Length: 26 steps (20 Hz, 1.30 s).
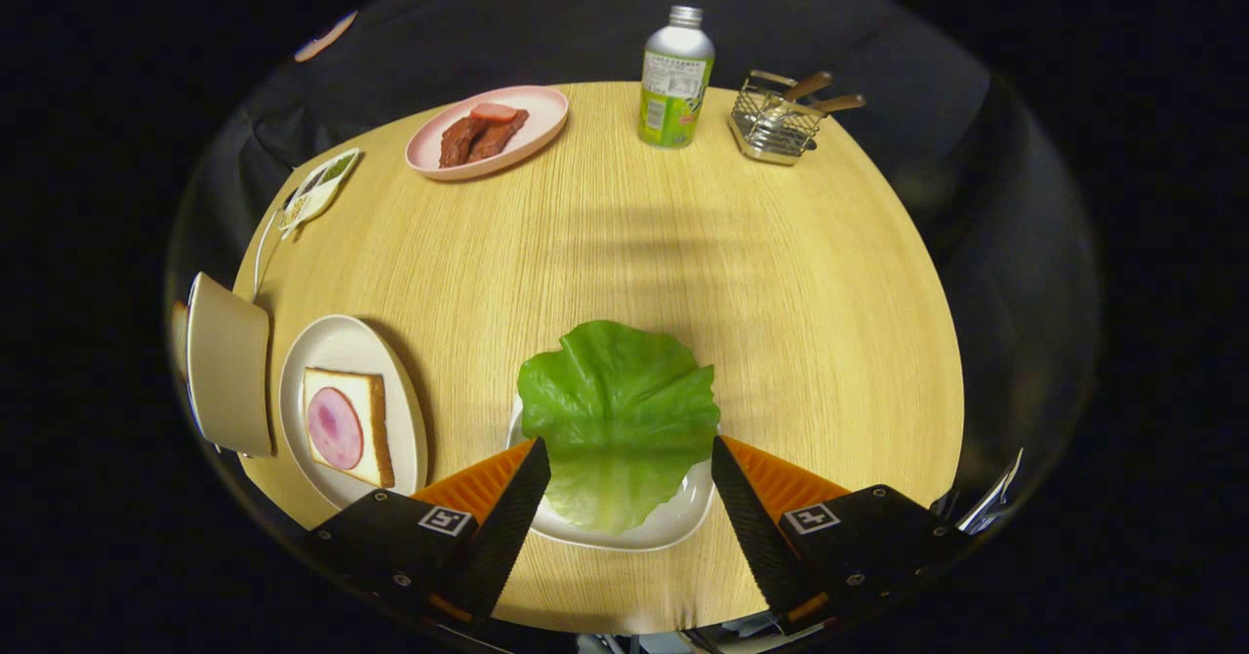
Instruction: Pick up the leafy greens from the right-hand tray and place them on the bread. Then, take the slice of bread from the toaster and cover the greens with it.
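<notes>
A green lettuce leaf (617, 418) lies on a small white tray (673, 525), right between my two fingers. My gripper (629, 451) is open, its black and orange fingers (517, 498) standing on either side of the leaf without pressing it. To the left, a slice of bread (348, 425) topped with a round pink ham slice sits on a white plate (337, 342). Further left stands the beige toaster (227, 361), with a brown edge of bread (179, 327) showing at its far side.
At the back of the round wooden table (761, 273) are a pink plate with dark meat (488, 132), a green-labelled bottle (675, 78) and a wire basket with wooden-handled utensils (781, 119). A printed card (317, 190) lies at the left rim.
</notes>
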{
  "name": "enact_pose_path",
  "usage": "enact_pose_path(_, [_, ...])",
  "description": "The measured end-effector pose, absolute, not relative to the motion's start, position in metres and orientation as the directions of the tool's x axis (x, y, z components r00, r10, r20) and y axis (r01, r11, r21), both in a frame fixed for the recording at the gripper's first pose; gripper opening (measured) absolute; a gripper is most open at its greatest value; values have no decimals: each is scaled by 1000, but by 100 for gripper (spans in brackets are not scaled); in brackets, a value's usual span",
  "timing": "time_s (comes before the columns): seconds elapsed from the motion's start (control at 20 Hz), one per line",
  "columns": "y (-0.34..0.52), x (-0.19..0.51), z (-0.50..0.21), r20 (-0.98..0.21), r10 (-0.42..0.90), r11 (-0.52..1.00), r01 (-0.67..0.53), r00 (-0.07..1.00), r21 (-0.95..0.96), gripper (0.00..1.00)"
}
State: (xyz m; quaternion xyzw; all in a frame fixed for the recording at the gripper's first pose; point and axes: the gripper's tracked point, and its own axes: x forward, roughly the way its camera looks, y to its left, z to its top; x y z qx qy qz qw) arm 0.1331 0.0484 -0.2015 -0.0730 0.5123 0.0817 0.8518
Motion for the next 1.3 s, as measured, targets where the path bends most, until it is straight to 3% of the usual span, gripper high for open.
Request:
enact_pose_path(0.45, [52,135,-240,-940,5,966,-246,341,-84,100])
enact_pose_path(0.65, [59,133,-244,-948,51,973,-230,313,-24,97])
enact_pose_path(0.7, [62,130,-241,-950,63,977,-214,305,-4,91])
enact_pose_path(0.75, [62,132,-243,-949,68,976,-217,309,0,78])
enact_pose_path(0.85, [60,132,-243,-946,73,971,-240,317,-5,74])
enact_pose_path(1.0, [53,133,-243,-940,79,970,-243,332,-5,40])
enact_pose_path(1.05, [51,134,-242,-937,81,971,-238,339,-3,21])
enact_pose_path(1.15, [49,135,-241,-934,90,976,-219,345,14,3])
enact_pose_path(1.3, [48,133,-237,-930,119,981,-187,348,56,1])
